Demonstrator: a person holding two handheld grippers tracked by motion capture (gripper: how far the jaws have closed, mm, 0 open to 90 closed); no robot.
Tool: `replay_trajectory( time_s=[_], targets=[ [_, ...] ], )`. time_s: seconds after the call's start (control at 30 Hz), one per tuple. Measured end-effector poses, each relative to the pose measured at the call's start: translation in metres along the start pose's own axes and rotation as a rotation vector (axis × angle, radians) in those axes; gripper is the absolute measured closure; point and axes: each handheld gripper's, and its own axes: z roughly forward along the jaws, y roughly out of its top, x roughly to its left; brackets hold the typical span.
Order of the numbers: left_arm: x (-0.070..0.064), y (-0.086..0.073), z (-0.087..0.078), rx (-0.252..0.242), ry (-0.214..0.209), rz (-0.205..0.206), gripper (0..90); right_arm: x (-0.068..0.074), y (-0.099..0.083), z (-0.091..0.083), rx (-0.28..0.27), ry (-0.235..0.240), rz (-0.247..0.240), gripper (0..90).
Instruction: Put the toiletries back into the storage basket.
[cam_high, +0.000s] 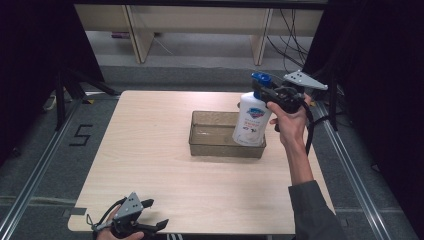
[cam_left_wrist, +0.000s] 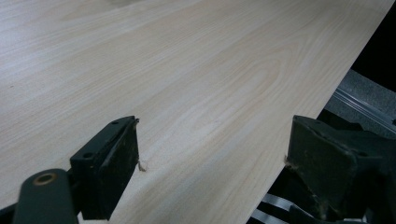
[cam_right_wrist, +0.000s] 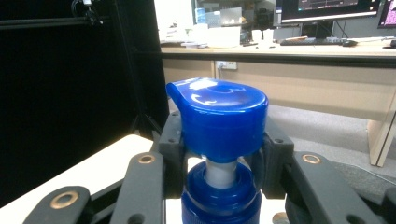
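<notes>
White plastic pump bottle with blue cap (cam_high: 251, 120) held over the translucent grey rectangular tray (cam_high: 210, 131).

Right gripper (cam_right_wrist: 219, 163), jaws clenched on the bottle's neck, carries it upright, probably for lowering in; left gripper (cam_high: 150, 215) rests released at the tabletop (cam_high: 150, 150) edge.

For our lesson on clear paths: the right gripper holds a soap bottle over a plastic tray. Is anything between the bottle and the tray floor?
Nothing visible is. The right gripper clamps the soap bottle at its neck, and the tray below it looks bare inside.
</notes>
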Motion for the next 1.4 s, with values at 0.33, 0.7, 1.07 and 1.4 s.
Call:
replay_trajectory(
  time_s=[0.33,0.7,1.07,1.4],
  targets=[
    [0.000,0.000,0.000,-0.002,0.000,0.001,15.9,0.001,-0.002,0.001,0.007,-0.002,-0.004,61.8],
    [0.001,0.000,-0.001,0.010,0.006,-0.006,15.9,-0.006,-0.009,-0.001,0.005,-0.012,0.014,61.8],
    [0.002,-0.001,0.000,-0.002,0.004,-0.006,15.9,-0.011,-0.017,-0.004,0.014,-0.015,0.013,61.8],
    [0.002,0.000,-0.001,0.010,0.007,-0.015,15.9,-0.013,-0.029,-0.003,0.046,-0.020,0.018,61.7]
  ],
)
